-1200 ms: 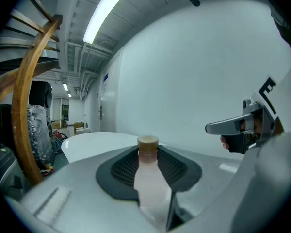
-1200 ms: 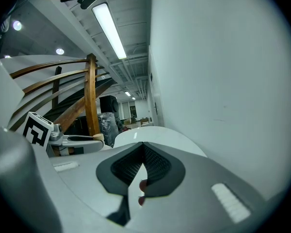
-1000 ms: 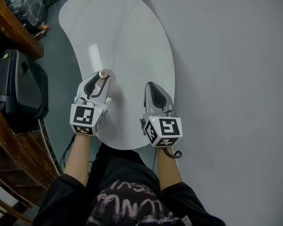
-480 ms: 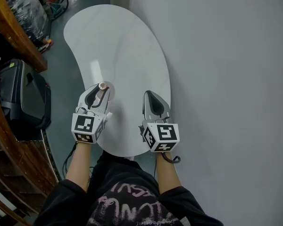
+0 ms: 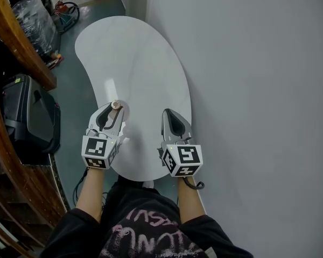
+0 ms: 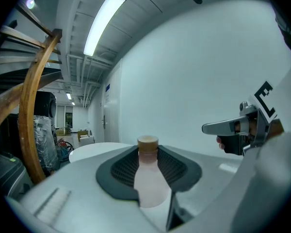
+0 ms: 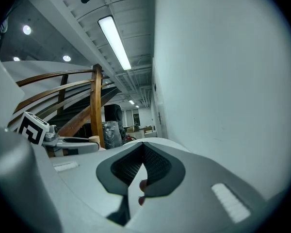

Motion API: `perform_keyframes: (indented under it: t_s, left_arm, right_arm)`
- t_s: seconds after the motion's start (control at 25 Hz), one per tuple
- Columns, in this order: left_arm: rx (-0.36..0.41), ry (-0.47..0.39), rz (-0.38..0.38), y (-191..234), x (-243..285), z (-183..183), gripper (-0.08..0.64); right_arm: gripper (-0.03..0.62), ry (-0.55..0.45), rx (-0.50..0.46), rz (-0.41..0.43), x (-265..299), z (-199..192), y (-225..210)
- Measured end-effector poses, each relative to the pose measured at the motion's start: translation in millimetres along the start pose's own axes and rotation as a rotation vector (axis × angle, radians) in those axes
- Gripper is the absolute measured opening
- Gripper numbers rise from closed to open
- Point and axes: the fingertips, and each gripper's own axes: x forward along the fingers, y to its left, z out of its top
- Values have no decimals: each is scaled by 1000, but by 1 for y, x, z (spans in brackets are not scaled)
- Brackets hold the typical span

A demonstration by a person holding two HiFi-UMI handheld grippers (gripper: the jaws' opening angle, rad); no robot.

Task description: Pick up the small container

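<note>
- Bottle, small, frosted white plastic with a tan round cap (image 6: 148, 177): clamped between the dark ribbed pads of the left gripper (image 6: 149, 165), as that gripper's own view shows.
- Head view catches only the cap, poking out at the left edge of the white kidney-shaped table (image 5: 142, 58).
- Right gripper (image 7: 141, 171): jaws pinched together, nothing between them. The head view shows just a narrow tip there.

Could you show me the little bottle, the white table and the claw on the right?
small container (image 6: 149, 178): left gripper view, on its pale body between the jaws.
table (image 5: 140, 58): head view, on a bare stretch of its top.
right gripper (image 5: 167, 113): head view, at its closed tips.
</note>
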Motion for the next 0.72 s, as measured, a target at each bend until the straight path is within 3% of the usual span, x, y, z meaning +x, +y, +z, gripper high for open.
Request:
perform_keyframes:
  t_s: [0.72]
  left_arm:
    - [15, -41, 11, -15, -28, 35, 121]
  right_arm:
    - [21, -35, -20, 19, -23, 20, 10]
